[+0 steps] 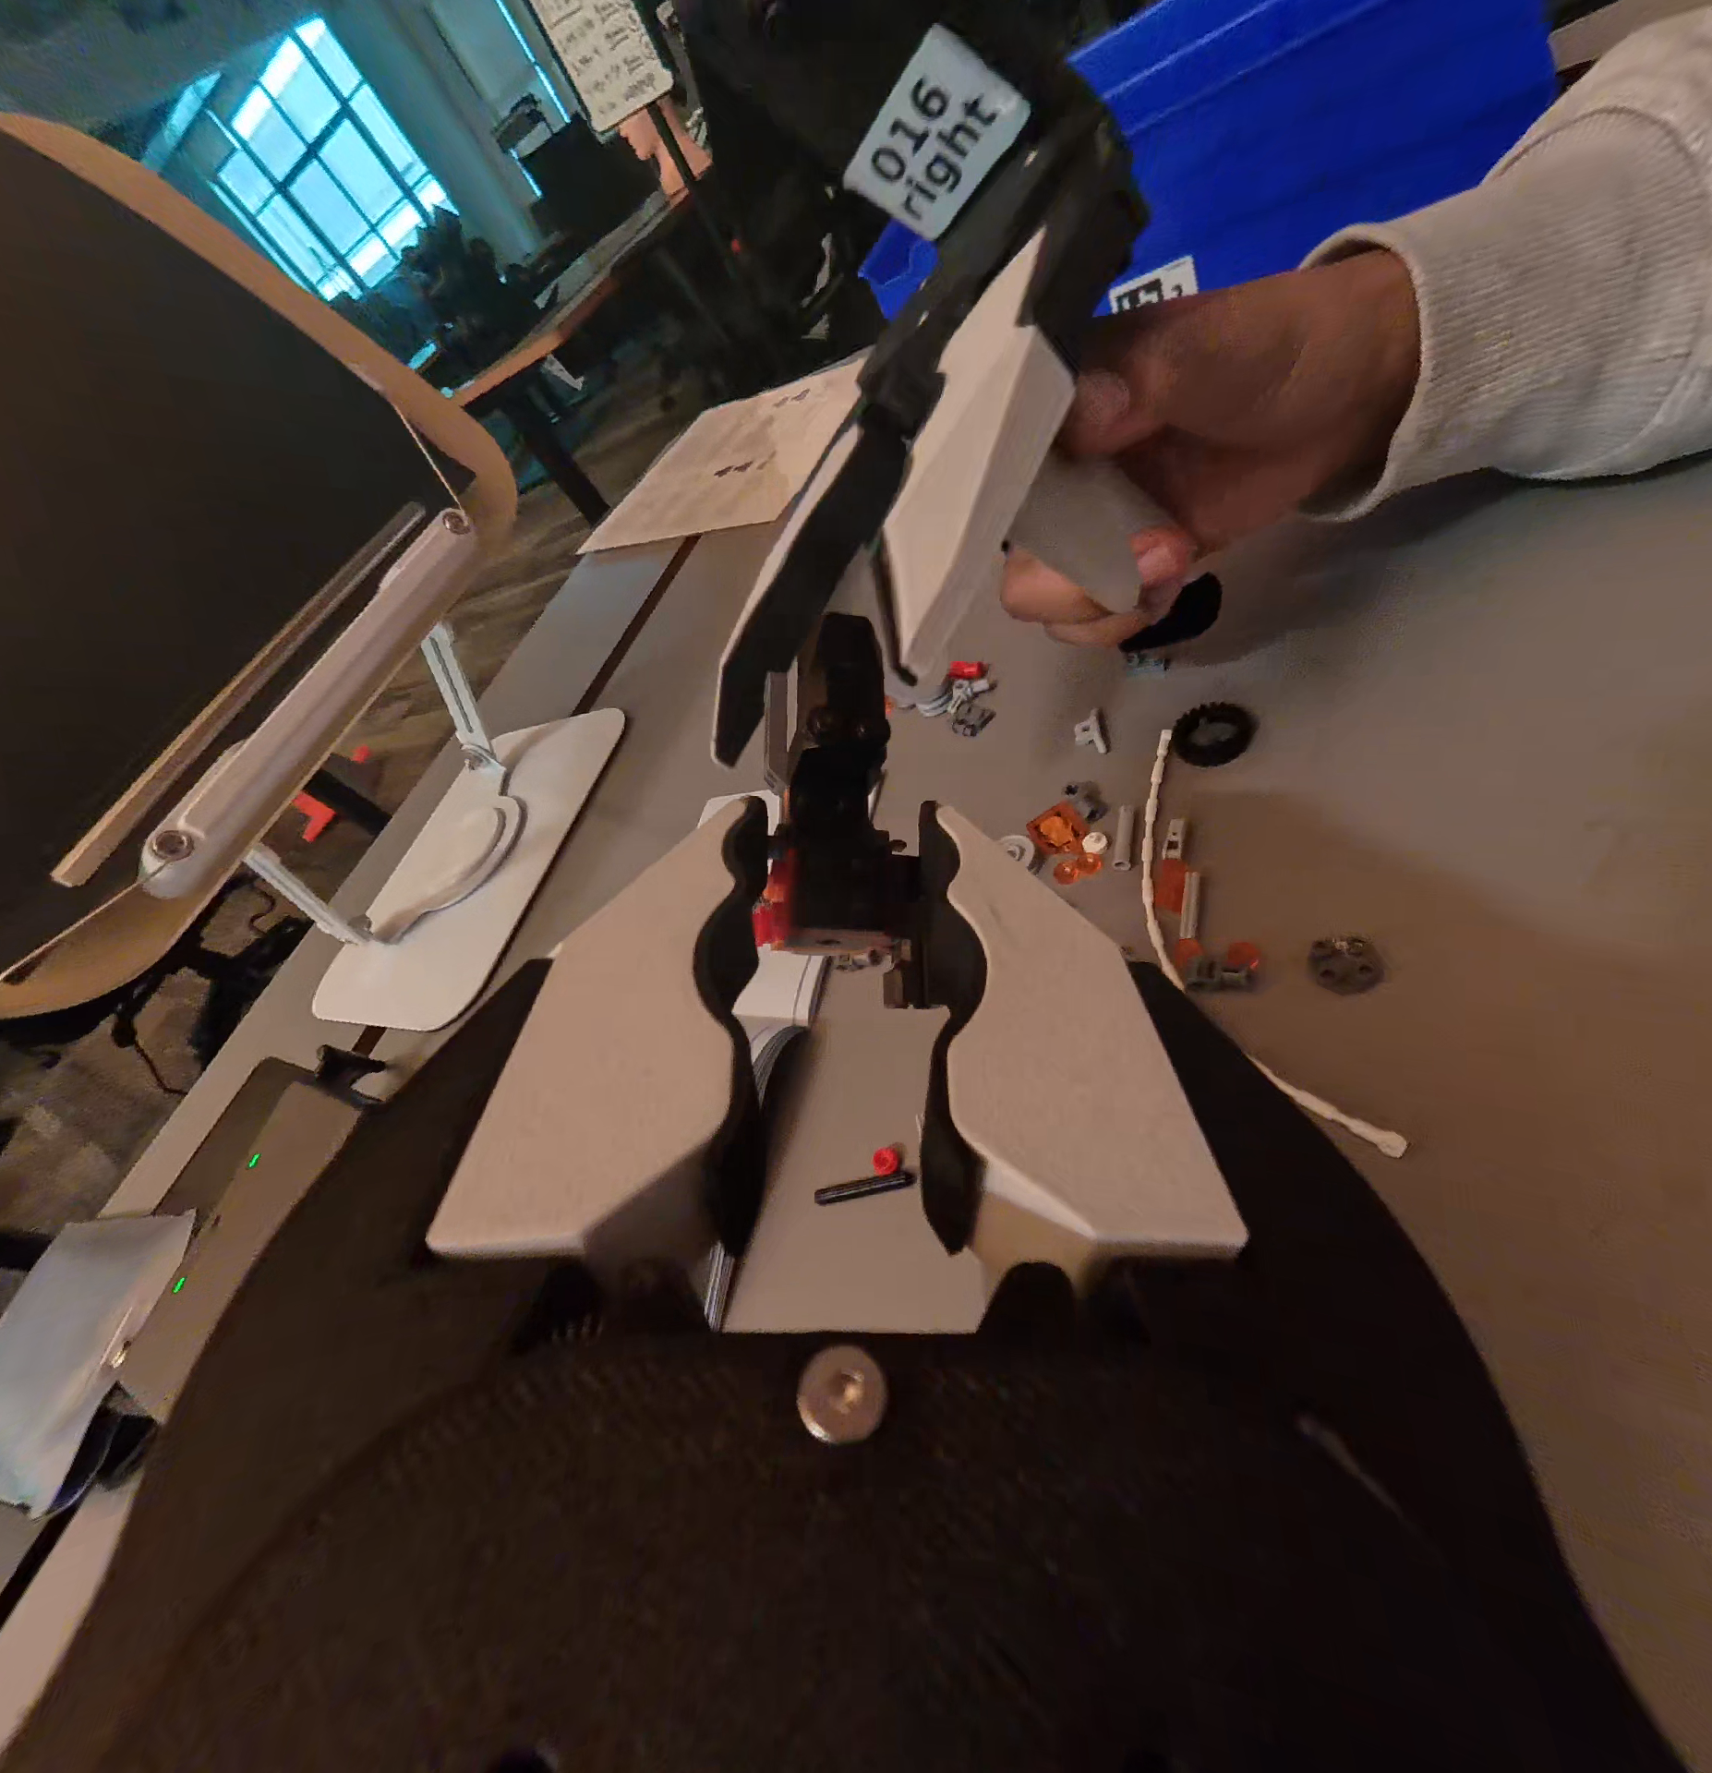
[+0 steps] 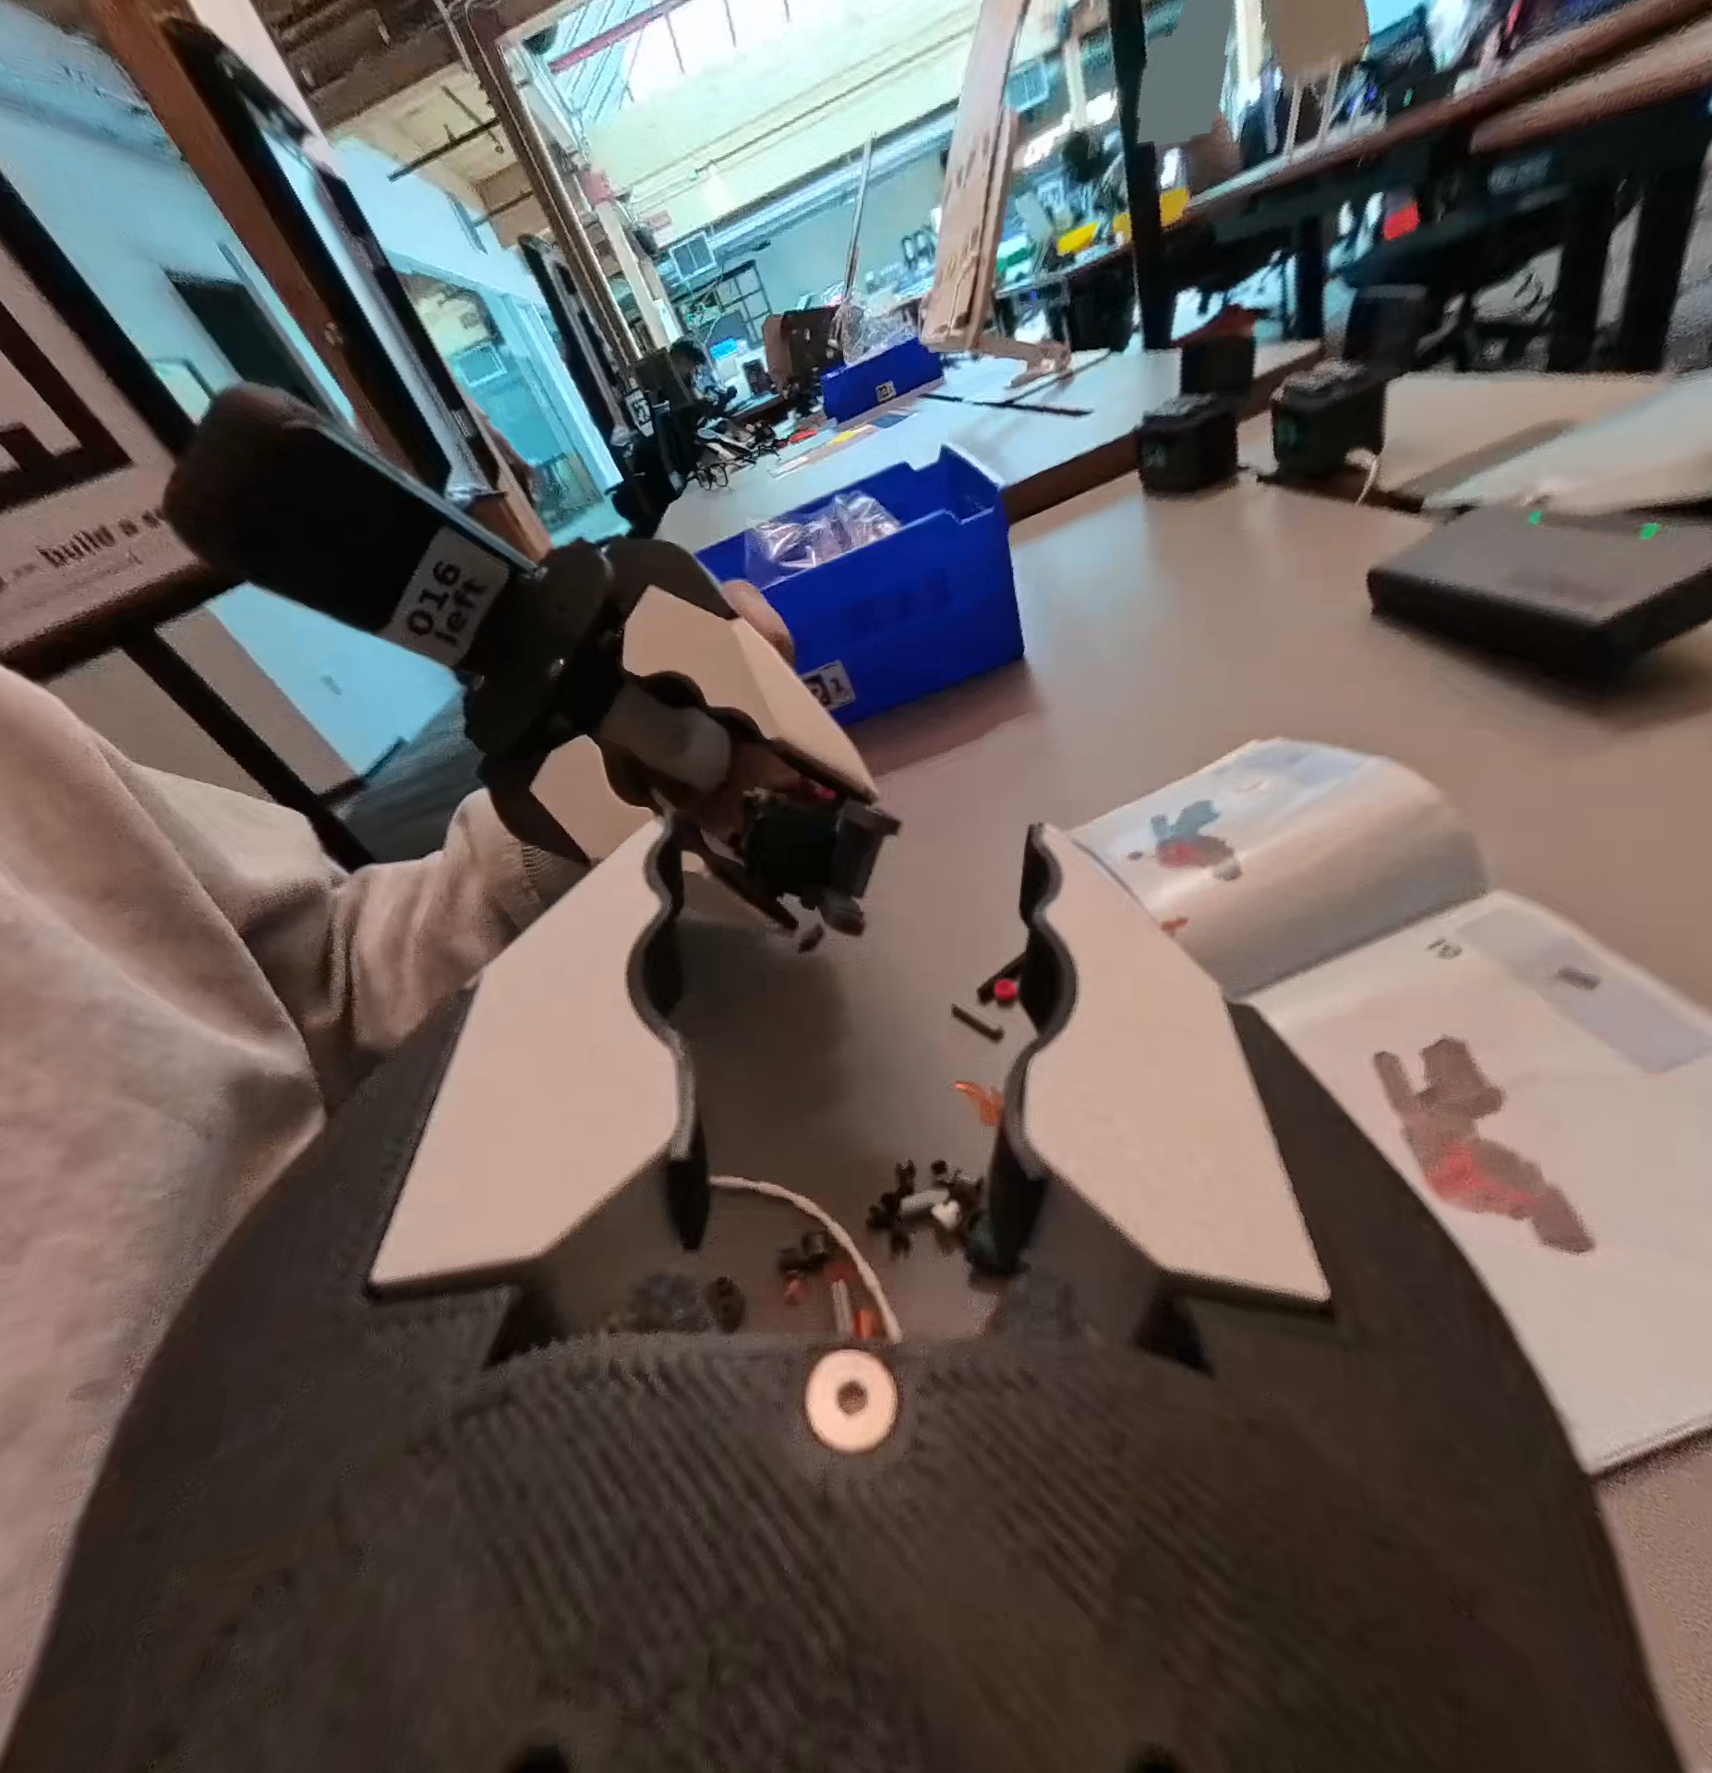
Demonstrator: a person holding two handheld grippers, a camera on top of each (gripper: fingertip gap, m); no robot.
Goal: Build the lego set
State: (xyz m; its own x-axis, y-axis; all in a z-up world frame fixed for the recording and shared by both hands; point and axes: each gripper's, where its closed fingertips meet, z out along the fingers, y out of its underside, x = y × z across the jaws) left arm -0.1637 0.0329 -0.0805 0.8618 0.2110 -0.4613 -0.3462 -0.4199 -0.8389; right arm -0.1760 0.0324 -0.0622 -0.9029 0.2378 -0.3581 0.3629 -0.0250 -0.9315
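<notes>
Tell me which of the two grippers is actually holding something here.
The left gripper: its fingers are clamped on the black and red lego model. The right gripper is open, with only table between its fingers.

The lego model [image 1: 838, 863] sits clamped between the left gripper's [image 1: 841, 897] fingers, above the table [image 1: 1505, 959]. The right gripper [image 2: 847, 969] hangs empty over loose lego pieces [image 2: 919, 1204], with the instruction booklet [image 2: 1409, 1103] to its right and a bin [image 2: 881, 585] behind.
</notes>
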